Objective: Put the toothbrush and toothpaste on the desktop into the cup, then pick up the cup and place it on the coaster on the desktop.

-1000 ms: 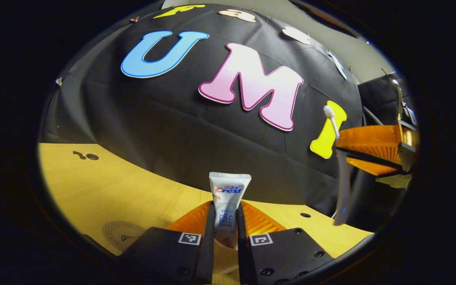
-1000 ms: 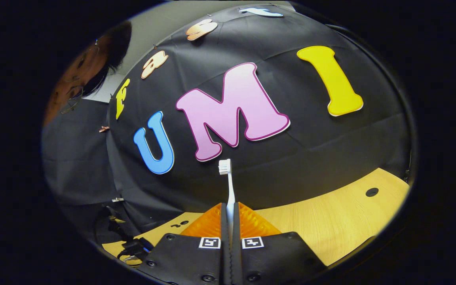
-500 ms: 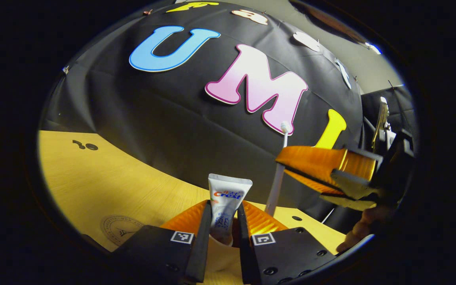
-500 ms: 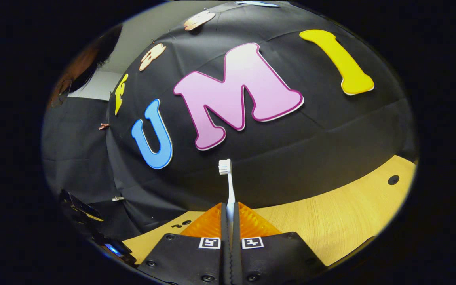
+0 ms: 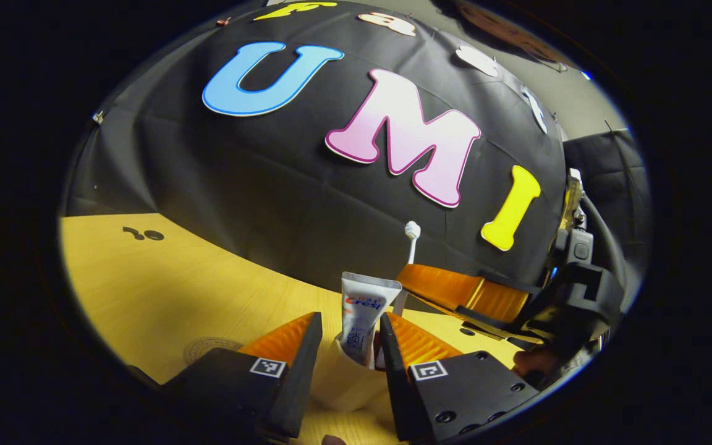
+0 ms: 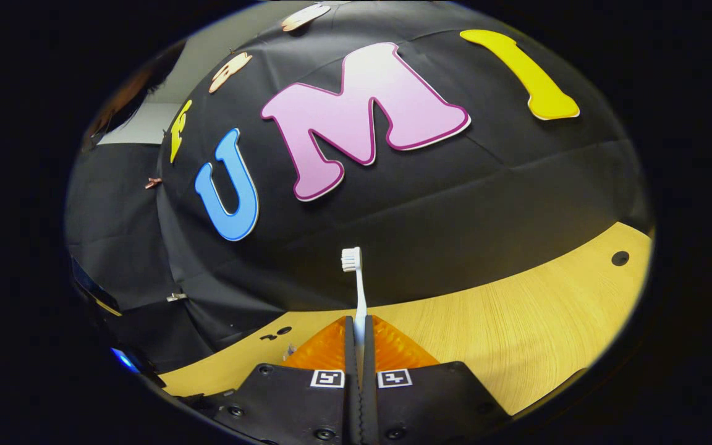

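My left gripper (image 5: 347, 337) has let go since a second ago: its jaws, which were pinched on the toothpaste (image 5: 363, 315), now stand spread with a gap on either side of the tube. In the left gripper view the toothpaste sits upright in the white cup (image 5: 347, 383), its lower end below the rim and its flat crimped end sticking up, leaning slightly toward the right finger. The cup stands on the wooden desktop (image 5: 170, 290) between my two fingers; I cannot tell whether either finger touches its wall. The round coaster (image 5: 211, 349) lies flat on the desktop to the left of the cup, partly hidden behind my left finger. My right gripper (image 6: 359, 334) has come down and in over the last second: earlier it hung high at the right edge of the left gripper view, and now it sits low, just behind and to the right of the cup. Its jaws are pressed together on the handle of the toothbrush (image 6: 356, 290), exactly as before. The brush stands upright with the bristle head on top. In the left gripper view its head rises just behind the toothpaste, and the handle's lower end is hidden behind the tube, so I cannot tell whether it has entered the cup.
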The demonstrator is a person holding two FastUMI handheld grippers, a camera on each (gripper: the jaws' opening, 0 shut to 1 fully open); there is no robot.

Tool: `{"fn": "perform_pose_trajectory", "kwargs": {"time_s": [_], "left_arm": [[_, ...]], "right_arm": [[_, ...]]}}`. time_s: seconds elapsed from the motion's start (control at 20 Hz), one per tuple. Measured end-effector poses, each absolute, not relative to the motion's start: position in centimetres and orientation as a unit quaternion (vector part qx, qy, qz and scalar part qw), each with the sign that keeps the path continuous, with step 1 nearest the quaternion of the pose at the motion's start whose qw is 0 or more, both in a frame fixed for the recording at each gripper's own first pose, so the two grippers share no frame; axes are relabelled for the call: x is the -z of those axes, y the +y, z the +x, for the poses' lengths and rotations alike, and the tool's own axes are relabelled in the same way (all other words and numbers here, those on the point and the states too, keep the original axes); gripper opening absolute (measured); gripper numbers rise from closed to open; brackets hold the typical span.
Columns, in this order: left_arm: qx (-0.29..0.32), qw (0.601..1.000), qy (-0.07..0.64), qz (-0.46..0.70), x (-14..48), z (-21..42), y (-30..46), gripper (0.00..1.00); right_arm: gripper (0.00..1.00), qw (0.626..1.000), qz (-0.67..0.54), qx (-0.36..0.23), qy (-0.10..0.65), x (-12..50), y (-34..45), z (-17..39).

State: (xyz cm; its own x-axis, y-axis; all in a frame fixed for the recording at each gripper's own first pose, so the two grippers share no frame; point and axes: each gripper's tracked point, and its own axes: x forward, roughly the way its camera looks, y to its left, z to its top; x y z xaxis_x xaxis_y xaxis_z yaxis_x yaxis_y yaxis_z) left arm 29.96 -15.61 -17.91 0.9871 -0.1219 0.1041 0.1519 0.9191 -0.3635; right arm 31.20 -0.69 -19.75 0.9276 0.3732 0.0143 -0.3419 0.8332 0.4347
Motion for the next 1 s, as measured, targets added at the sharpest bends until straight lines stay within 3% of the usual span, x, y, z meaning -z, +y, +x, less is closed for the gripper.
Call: {"fn": "perform_pose_trajectory", "kwargs": {"time_s": [0.25, 0.65, 0.85, 1.0], "left_arm": [[0.078, 0.979, -0.033, -0.183, 17.7, 27.3, -15.4, 0.64], [0.045, 0.983, 0.0, -0.179, 20.2, 23.9, -12.9, 0.65], [0.026, 0.985, 0.006, -0.171, 21.0, 22.4, -11.3, 0.65], [0.013, 0.988, 0.01, -0.155, 21.3, 21.4, -10.0, 0.64]], "right_arm": [[0.05, 0.961, 0.205, -0.179, 0.057, 22.0, -0.5, 30.3], [0.09, 0.965, 0.171, -0.177, 0.086, 23.4, -0.6, 28.8], [0.2, 0.967, 0.152, -0.181, 0.095, 23.7, -0.9, 27.6], [0.34, 0.967, 0.137, -0.186, 0.109, 23.3, -1.6, 25.8]]}}
